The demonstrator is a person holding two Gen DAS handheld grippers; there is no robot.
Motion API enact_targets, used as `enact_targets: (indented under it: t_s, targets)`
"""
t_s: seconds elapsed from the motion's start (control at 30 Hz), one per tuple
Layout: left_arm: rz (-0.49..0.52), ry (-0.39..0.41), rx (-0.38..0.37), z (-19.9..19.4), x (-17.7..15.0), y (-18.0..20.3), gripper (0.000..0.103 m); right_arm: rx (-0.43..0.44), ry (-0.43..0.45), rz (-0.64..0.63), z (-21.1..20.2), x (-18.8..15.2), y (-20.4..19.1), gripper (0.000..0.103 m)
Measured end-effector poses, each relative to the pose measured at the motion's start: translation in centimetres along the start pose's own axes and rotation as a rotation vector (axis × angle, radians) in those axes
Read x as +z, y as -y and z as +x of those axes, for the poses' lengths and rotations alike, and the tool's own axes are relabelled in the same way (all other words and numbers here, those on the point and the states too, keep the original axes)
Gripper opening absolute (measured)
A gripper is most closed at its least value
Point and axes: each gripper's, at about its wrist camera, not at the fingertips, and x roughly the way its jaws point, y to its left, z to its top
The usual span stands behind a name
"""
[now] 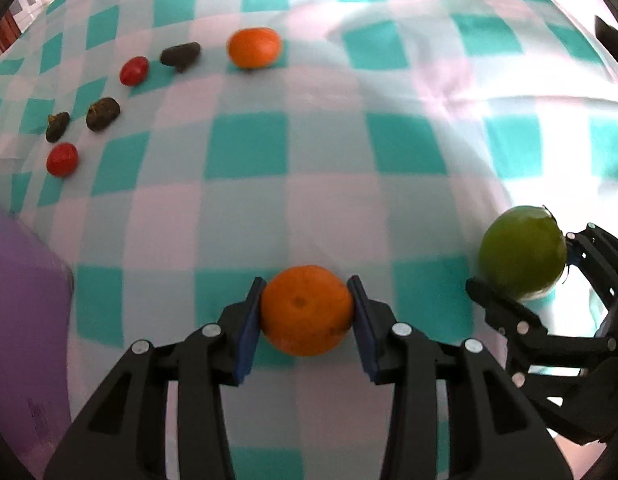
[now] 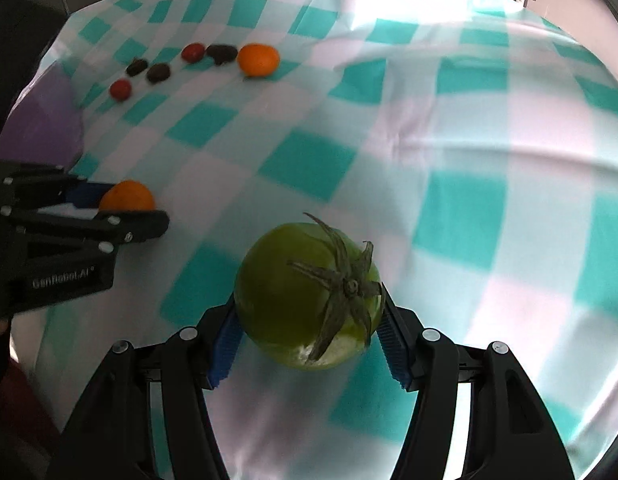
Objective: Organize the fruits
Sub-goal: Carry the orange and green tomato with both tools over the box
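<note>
Risk entry: left claw [image 1: 307, 312] clamped on a round orange mandarin [image 1: 307, 310] at lower centre, right claw [image 2: 309, 320] pinching a smooth green tomato [image 2: 309, 300] above the checked surface [image 2: 429, 140]; either round fruit may slip and roll.

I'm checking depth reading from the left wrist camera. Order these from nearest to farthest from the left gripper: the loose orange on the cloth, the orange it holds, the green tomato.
1. Held orange, between the left gripper pads.
2. Green tomato, right, in the right gripper.
3. Loose orange, far, top centre.
</note>
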Motion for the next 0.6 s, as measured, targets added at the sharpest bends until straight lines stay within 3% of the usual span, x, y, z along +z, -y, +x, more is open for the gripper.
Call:
enact_targets:
  t_s: [0.37, 0.6]
  targets:
    - [0.064, 0.013, 0.004, -4.3, -6.3, 5.1, 0.042, 0.038, -0.014, -0.036, -2.6, -4.7, 0.2, 0.059]
    - [0.077, 0.045, 0.029, -5.9, -7.1, 4.8, 0.042, 0.091, 0.016, -0.009, -3.9, -4.7, 0.3, 0.059]
